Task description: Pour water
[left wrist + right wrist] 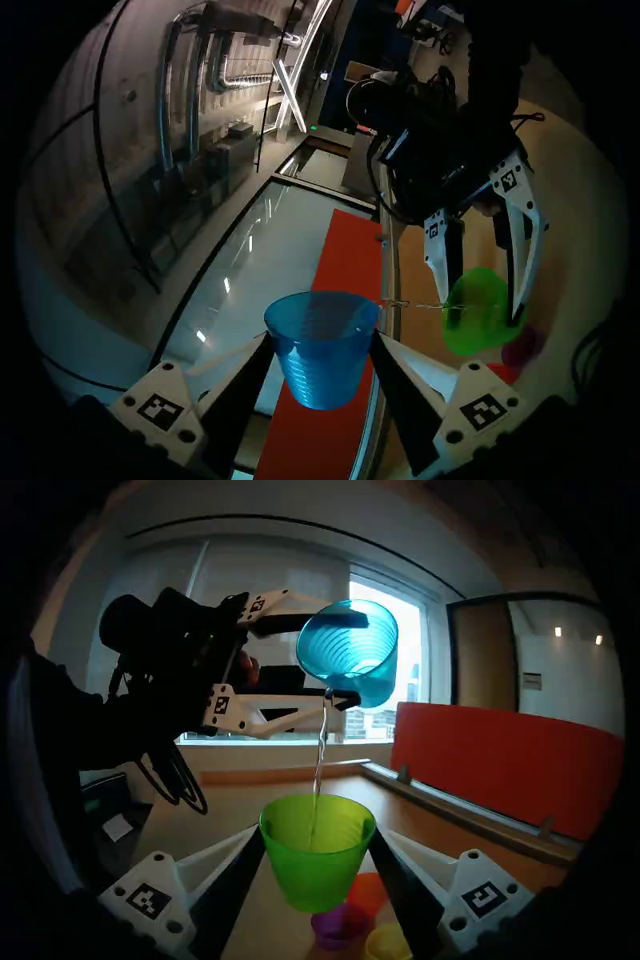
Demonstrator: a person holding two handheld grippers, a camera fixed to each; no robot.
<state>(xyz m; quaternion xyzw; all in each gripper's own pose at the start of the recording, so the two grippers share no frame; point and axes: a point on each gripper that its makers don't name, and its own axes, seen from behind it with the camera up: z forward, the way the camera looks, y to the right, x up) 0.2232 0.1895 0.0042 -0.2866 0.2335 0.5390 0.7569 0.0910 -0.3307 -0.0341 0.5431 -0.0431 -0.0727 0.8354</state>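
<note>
The right gripper clamps a green cup upright at 6 o'clock, both fingers pressing its sides. A purple cup sits just beneath. A thin water stream falls into the green cup from a tilted blue cup at 12 o'clock, which is gripped between the fingers of the left gripper.

Clamps blue cup between both fingers of left gripper, bottom centre of left gripper view. Holds green cup same way in right gripper, bottom centre of its view. Tips left gripper sideways.
</note>
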